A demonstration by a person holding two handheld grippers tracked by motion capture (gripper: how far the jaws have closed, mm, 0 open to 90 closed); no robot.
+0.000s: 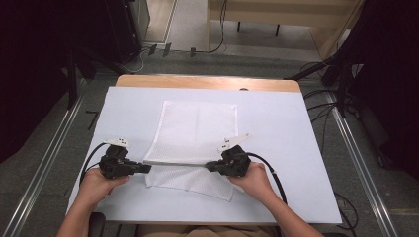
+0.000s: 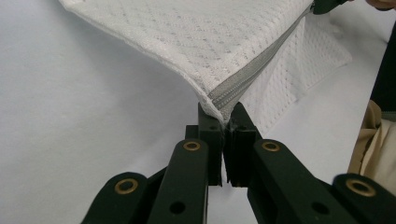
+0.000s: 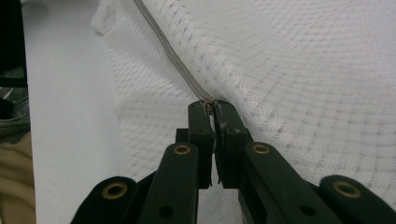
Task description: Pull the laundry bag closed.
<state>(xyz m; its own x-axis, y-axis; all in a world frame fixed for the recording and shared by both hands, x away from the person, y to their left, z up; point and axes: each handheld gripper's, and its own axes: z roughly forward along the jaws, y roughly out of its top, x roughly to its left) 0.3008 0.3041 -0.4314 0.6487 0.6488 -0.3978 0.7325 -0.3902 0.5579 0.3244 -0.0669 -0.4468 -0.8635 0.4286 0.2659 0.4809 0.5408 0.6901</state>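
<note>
Okay, my left gripper (image 2: 227,122) and right gripper (image 3: 214,108) jaws clamp the mesh laundry bag (image 1: 195,129) at its zipper (image 2: 247,74) ends; soft, limp, light.

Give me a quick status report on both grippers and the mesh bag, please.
Left gripper shut on zipper edge. Right gripper shut on same edge. White mesh bag pulled taut between them, near edge lifted off table. Nothing in the way.

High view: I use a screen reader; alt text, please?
A person's two grippers, left and right, pinch the ends of a white mesh bag's grey zipper edge, stretched taut between them above a white table.
</note>
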